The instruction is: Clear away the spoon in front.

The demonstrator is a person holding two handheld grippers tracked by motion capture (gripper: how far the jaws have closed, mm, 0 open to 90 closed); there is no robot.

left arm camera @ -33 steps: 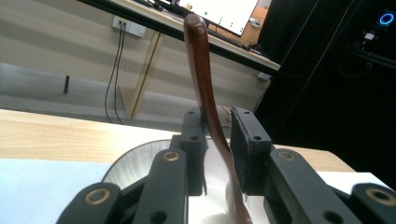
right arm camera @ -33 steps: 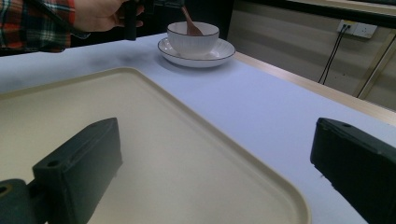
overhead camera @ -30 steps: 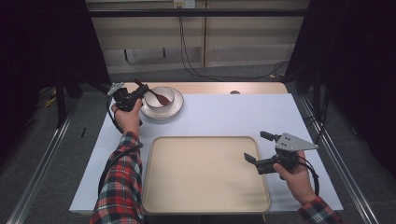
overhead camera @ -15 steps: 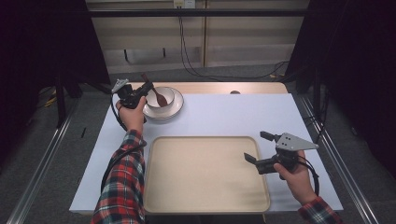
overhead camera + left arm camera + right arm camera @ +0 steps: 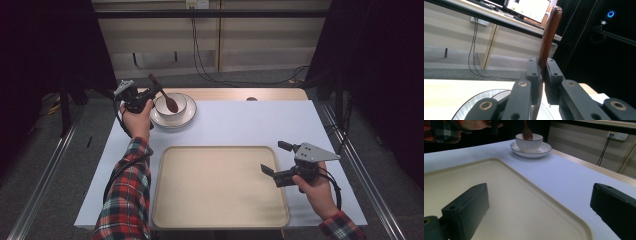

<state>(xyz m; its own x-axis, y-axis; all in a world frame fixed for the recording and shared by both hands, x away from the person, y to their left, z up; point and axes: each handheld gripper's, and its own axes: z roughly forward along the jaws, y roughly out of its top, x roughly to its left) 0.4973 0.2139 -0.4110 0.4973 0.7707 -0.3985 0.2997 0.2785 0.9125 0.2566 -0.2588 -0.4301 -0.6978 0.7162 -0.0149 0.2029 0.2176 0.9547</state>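
Our left hand-held gripper (image 5: pixel 150 96) is clamped on the spoon (image 5: pixel 164 95) handle near the desk's (image 5: pixel 250 125) far left corner, its head over the bowl (image 5: pixel 171 104) on its plate (image 5: pixel 186 118). Our right hand-held gripper (image 5: pixel 274 159) has its jaws apart, above the tray's (image 5: pixel 220 187) right edge.

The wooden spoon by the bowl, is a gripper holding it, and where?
Yes. The left gripper is shut on the wooden spoon, pinching its handle partway along, while the spoon's head hangs over the white bowl. The right gripper holds nothing.
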